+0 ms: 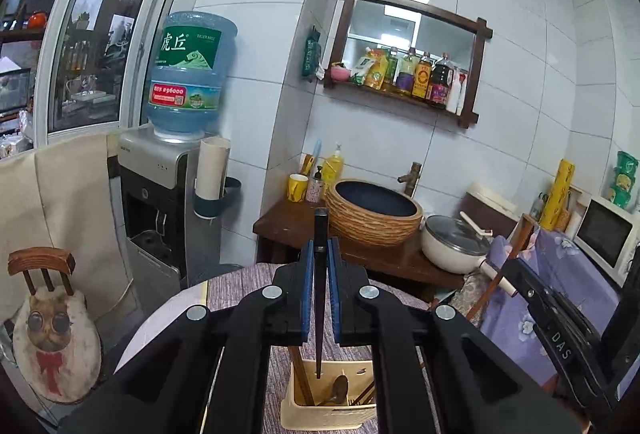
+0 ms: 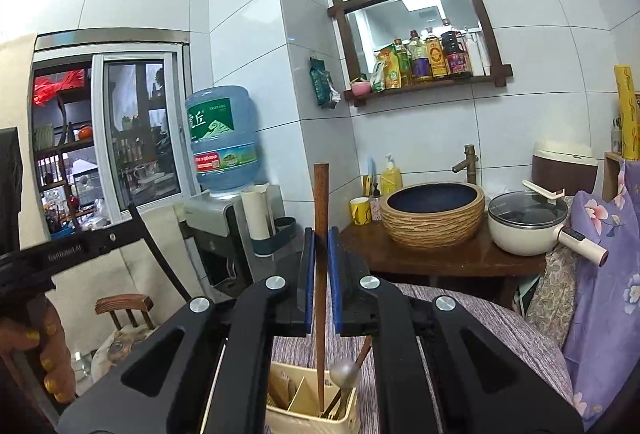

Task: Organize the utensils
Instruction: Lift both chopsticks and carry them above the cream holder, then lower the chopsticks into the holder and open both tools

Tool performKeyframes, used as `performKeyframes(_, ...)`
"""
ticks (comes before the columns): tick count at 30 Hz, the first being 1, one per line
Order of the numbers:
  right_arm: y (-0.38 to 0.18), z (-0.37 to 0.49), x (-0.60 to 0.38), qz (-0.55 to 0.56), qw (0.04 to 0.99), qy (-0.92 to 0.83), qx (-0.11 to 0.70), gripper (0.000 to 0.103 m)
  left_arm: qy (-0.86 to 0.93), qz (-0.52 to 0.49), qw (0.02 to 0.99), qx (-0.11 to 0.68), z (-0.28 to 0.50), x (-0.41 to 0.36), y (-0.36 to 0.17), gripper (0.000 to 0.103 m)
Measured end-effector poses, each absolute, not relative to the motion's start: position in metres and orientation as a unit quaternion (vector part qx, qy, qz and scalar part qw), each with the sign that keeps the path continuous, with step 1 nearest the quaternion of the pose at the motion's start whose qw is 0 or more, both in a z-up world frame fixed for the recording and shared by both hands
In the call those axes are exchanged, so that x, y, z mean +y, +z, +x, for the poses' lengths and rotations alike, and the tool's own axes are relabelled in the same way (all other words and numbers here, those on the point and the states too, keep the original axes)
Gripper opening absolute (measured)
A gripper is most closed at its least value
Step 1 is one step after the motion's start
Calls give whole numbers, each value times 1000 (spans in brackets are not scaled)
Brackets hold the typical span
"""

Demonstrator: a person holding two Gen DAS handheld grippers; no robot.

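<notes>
The black chopstick (image 1: 320, 286) stands upright, its long axis vertical: the squared butt end points up above the fingers and the tapered tip points down into the cream utensil holder (image 1: 320, 414) on the table. It runs straight through the gap of the left gripper (image 1: 320, 246), whose blue pads (image 1: 307, 286) are clenched against its two sides, about midway along its length.

The brown wooden chopstick (image 2: 321, 274) is likewise vertical, flat end up, narrow end down inside the same cream holder (image 2: 296, 422), beside a ladle-like utensil with a rounded metal end (image 2: 344, 372). The right gripper (image 2: 321, 234) grasps it between its blue pads (image 2: 334, 282), with much of the stick standing above the fingertips.

The holder sits on a purple-grey woven tablecloth (image 2: 500, 326). Behind are a wooden counter with a ribbed basin (image 2: 433, 214) and a lidded cream pot (image 2: 526, 222), and a water dispenser (image 1: 176, 162).
</notes>
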State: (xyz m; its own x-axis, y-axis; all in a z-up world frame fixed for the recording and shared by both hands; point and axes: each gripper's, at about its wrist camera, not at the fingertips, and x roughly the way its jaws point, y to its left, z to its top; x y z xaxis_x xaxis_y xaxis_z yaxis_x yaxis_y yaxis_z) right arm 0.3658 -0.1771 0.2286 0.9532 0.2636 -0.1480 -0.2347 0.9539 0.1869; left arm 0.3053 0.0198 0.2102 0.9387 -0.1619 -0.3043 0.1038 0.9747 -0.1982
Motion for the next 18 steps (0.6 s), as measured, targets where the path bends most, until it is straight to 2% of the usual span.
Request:
performKeyframes(13, 139, 388, -153, 60, 980, 120, 147, 7, -75, -59, 966, 238, 319, 0, 124, 8)
performKeyframes(18, 123, 386, -148, 48, 979, 121, 155, 8, -69, -62, 961, 259, 324, 2, 103, 8)
